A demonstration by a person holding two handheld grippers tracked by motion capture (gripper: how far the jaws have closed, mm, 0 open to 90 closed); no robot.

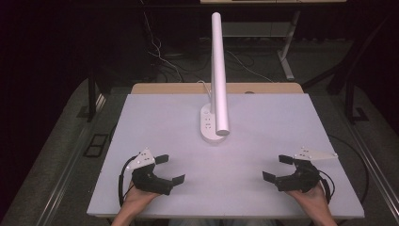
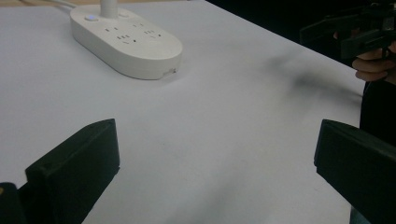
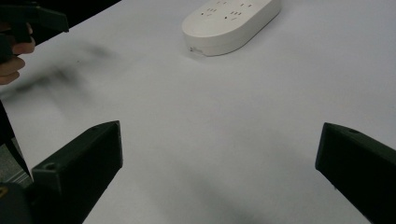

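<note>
A white desk lamp stands at the middle back of the white table (image 1: 263, 117); its oval base with sockets (image 1: 210, 125) (image 2: 125, 40) (image 3: 232, 22) carries a long white tube (image 1: 219, 70) that leans toward me. My left gripper (image 1: 170, 169) (image 2: 215, 163) rests near the front left of the table, held by a hand, jaws wide open with bare table between them. My right gripper (image 1: 277, 168) (image 3: 219, 163) mirrors it at the front right, also open and holding nothing. Each gripper view shows the other gripper far off (image 2: 355, 32) (image 3: 28, 21).
A wooden desk edge (image 1: 164, 88) runs behind the white table. Cables (image 1: 160, 52) lie on the dark floor beyond, with table legs (image 1: 287, 52) at the back right. Bare white surface spreads between the grippers and around the lamp base.
</note>
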